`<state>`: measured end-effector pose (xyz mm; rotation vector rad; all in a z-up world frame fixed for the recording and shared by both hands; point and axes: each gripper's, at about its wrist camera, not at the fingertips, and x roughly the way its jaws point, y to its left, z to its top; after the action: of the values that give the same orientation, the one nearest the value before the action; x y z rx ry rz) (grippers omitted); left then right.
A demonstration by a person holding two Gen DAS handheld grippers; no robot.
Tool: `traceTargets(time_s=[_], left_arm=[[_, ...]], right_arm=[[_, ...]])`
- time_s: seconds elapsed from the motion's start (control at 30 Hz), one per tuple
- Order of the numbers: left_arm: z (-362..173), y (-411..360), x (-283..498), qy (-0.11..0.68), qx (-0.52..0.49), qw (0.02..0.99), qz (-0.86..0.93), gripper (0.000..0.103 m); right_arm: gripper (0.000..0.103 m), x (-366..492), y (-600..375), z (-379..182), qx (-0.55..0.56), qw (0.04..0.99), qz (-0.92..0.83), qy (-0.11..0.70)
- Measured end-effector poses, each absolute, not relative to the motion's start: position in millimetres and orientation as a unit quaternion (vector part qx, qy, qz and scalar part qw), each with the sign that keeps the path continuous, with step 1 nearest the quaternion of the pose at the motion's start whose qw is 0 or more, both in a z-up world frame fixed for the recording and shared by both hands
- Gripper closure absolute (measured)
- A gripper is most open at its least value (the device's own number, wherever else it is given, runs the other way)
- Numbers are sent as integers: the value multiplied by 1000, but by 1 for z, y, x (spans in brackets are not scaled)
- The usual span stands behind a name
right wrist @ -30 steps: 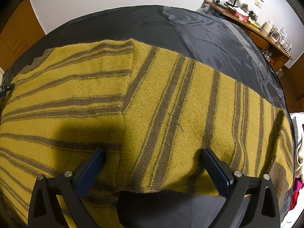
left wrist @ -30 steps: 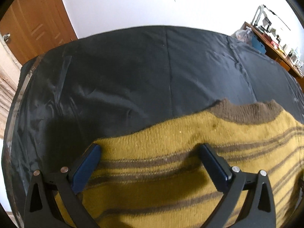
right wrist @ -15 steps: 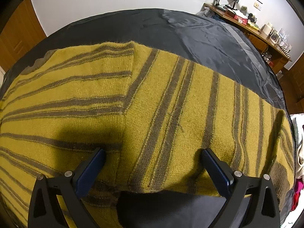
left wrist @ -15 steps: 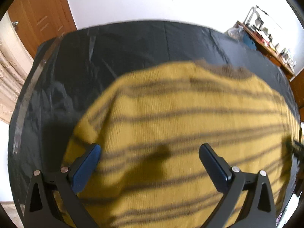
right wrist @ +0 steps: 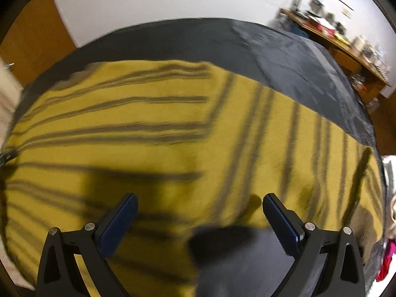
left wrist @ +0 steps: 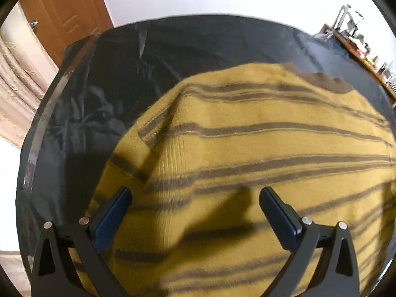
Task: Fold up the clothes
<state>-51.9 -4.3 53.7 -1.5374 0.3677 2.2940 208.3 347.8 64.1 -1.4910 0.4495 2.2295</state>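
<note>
We take the sweater (left wrist: 259,153) as our landmark. It is the largest thing here: a mustard knit with brown stripes, lying spread on the black cloth (left wrist: 104,104) that covers the surface under it. We cannot tell if this surface is a bed or a tabletop. In the right wrist view 1 part of the sweater (right wrist: 153,128) has stripes that run across and the part beside it has stripes that run away from us, so we judge that a sleeve or a side panel is already laid over the body. The brown collar (left wrist: 329,80) is at the far edge of the sweater.

Behind the sweater, at the far right, stands a wooden desk (right wrist: 346,49) with small things on it.

The left hand-held gripper (left wrist: 195,212) hangs over the near part of the sweater with its jaws wide apart and nothing between them. The right hand-held gripper (right wrist: 200,215) is the same, over the near hem.

We think that the knit is soft, thick and a little stretchy. It will sag, so we would take it at an edge or a fold corner, with both layers together.
</note>
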Motion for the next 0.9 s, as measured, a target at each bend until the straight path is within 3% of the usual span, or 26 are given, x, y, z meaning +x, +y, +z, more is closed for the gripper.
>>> traceTargets(time_s=[0.2,0.37,0.53,0.9], left_arm=[[75,19,0,144,-533,225,803,0],[59,44,43,160,-542,243,788,0],[35,39,67,188,-550,239,778,0],[26,40,72,156,-533,216,803,0]], right_arm=[[1,219,267,66,-549,96,818,143],[1,229,213,46,-569,18,813,126],[1,233,188,35,-578,14,816,3],[0,250,185,35,-539,15,842,3]])
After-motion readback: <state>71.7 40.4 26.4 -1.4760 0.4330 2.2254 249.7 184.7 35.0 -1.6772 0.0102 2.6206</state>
